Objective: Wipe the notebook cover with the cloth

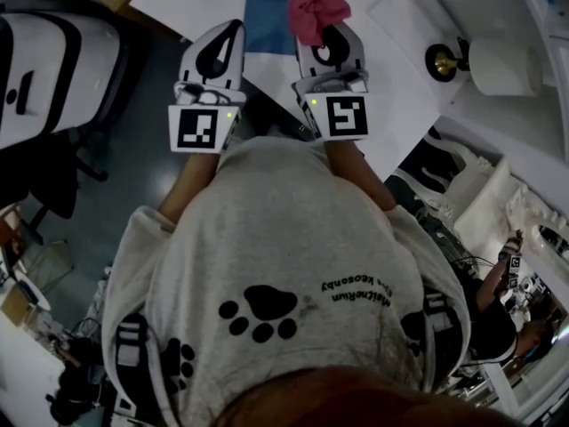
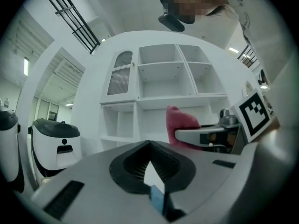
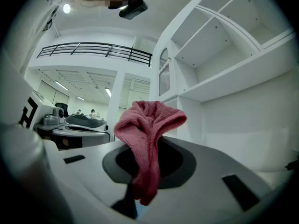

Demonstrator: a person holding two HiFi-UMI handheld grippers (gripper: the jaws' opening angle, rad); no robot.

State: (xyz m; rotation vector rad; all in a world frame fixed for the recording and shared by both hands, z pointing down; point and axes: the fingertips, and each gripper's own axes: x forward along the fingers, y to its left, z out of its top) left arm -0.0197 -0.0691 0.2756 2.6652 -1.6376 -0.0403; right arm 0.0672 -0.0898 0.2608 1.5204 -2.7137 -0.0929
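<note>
A blue notebook point(image 1: 265, 20) lies on the white table point(image 1: 400, 87), just beyond both grippers. My right gripper point(image 1: 331, 34) is shut on a pink cloth point(image 1: 316, 9), which bunches up above its jaws and hangs over the notebook's right edge. The right gripper view shows the cloth point(image 3: 148, 134) pinched in the jaws, a tail hanging below. My left gripper point(image 1: 233, 29) hovers at the notebook's left side, jaws together and empty. From the left gripper view point(image 2: 149, 143) the cloth point(image 2: 180, 121) shows to the right. Both grippers are lifted off the notebook.
A white shelf unit point(image 2: 168, 78) with bare compartments stands behind the table. A brass fitting point(image 1: 442, 60) and a white roll point(image 1: 502, 65) sit at the table's right. A dark office chair point(image 1: 53, 78) and white machines point(image 2: 56, 143) stand to the left.
</note>
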